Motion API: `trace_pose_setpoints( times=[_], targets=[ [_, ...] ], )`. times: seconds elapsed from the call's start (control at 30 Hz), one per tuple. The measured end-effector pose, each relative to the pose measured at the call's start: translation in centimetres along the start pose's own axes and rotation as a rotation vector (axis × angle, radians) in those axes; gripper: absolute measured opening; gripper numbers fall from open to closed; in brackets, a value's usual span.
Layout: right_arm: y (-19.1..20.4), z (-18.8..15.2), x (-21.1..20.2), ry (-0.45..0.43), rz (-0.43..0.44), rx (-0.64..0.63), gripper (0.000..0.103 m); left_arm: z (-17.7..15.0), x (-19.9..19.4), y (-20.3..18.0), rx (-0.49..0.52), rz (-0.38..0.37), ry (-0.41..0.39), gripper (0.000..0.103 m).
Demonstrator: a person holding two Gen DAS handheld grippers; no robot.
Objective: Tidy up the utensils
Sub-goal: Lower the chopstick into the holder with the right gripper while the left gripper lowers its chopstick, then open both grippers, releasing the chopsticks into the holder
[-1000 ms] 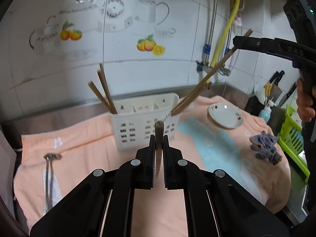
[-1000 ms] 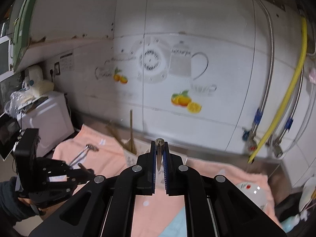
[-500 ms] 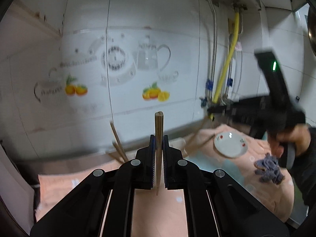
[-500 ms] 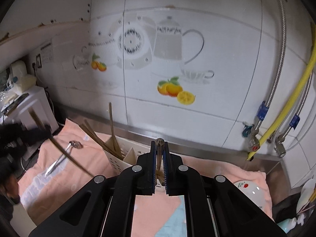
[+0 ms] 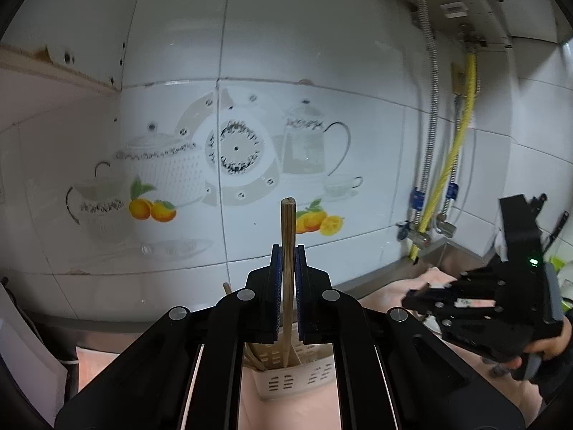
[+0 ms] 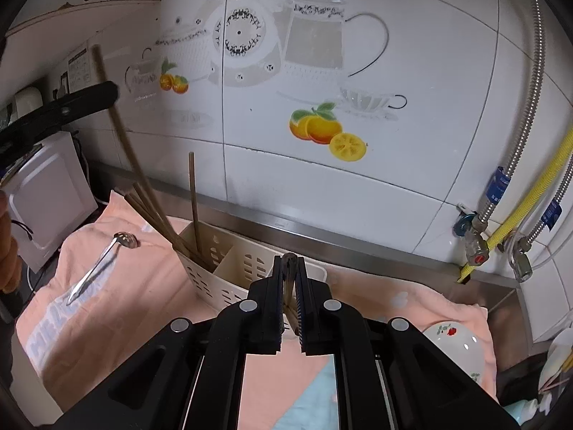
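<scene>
- Left wrist view: the left gripper has its two fingers pressed together on a single chopstick, which stands nearly upright between the blue pads. Its square top sticks up well above the fingertips, and its lower end runs down below them into the white utensil caddy.
- The caddy sits directly beneath the fingers on a peach towel; a few more chopstick ends lean in its left part, just left of the gripped stick.
- Off to the right of the fingers, lower and apart from them, the right gripper shows from the side, carried in a person's hand. From here I cannot tell what it pinches.
- Ahead of the fingertips is the tiled wall with its teapot and orange decals.
- Right wrist view: the right gripper is clamped shut on another chopstick, only a short dark tip showing above the fingertips, the rest dropping down between the pads.
- The caddy lies just beyond and left of these fingers, with chopsticks leaning in its leftmost compartment.
- Further left, a metal spoon lies flat on the towel, well apart from the fingers.
- At upper left the other gripper's black finger crosses its long chopstick, whose lower end reaches the caddy's left compartment.
- A small white dish rests to the lower right of the fingers.
</scene>
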State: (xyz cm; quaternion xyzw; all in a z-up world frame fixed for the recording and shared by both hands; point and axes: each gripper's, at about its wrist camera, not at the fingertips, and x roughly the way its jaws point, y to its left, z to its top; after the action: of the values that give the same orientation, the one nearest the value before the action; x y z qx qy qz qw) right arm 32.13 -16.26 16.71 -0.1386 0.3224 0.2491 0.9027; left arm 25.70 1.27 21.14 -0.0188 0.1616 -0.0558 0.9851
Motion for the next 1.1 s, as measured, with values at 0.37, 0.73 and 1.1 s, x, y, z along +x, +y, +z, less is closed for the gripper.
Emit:
trace_pose_setpoints(
  times=[0.37,0.73,1.1],
  targets=[
    [-0.6,-0.6,1.2,0.02,-0.009,0.012,0.007,-2.7,3.8,1.3,-0.05,0.006,0.089,0.006],
    [-0.7,-0.8,1.3,0.017,-0.007,0.02,0.008,-4.3,5.0,1.2,-0.044,-0.004,0.152,0.006],
    [-0.4,-0.8,0.2,-0.009,-0.021,0.018,0.036,-5.0,4.5,1.0,-0.037,0.007,0.159,0.028]
  ],
)
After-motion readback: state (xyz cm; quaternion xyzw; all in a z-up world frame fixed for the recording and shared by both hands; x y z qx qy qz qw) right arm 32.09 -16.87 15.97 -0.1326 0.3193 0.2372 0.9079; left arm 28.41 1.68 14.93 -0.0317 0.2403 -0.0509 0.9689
